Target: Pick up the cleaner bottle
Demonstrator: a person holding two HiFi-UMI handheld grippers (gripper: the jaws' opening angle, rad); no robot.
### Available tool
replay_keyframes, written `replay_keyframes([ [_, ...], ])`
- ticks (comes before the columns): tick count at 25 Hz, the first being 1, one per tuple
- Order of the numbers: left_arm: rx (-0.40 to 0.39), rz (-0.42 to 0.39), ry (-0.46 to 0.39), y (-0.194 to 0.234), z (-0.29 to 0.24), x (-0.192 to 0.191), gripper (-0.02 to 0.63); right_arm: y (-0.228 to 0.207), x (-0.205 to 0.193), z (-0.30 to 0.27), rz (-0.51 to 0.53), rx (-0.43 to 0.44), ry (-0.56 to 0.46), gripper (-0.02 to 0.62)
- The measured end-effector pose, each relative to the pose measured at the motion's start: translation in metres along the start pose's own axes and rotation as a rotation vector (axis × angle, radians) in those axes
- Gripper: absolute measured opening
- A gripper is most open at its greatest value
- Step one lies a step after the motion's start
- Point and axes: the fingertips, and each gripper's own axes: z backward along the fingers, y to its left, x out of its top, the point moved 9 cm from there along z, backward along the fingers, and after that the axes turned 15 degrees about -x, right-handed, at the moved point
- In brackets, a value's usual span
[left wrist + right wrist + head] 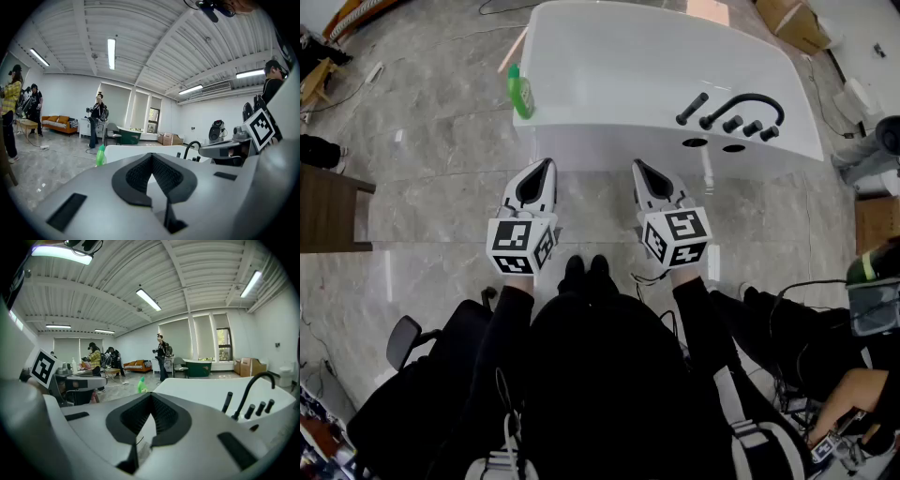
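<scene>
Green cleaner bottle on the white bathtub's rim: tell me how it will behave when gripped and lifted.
The green plastic cleaner bottle looks small and slim, so probably light. It stands upright at the corner edge of the glossy white bathtub, so a sideways nudge may tip it off. Its smooth walls might slip or flex when squeezed.

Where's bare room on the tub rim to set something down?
Near rim of the tub is bare between the cleaner bottle at its left corner and the faucet. Right end is crowded: faucet, knobs, holes. The floor left of the tub is mostly bare.
</scene>
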Motion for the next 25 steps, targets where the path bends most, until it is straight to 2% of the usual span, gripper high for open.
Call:
replay_keyframes([
  [14,0.032,0.009,0.02,0.003,-0.007,-0.003,0.008,-0.006,0.0,-0.012,0.011,0.042,0.024,0.002],
  [25,0.104,-0.015,0.033,0.012,-0.014,0.003,0.008,-0.019,0.009,-0.026,0.046,0.062,0.005,0.002],
])
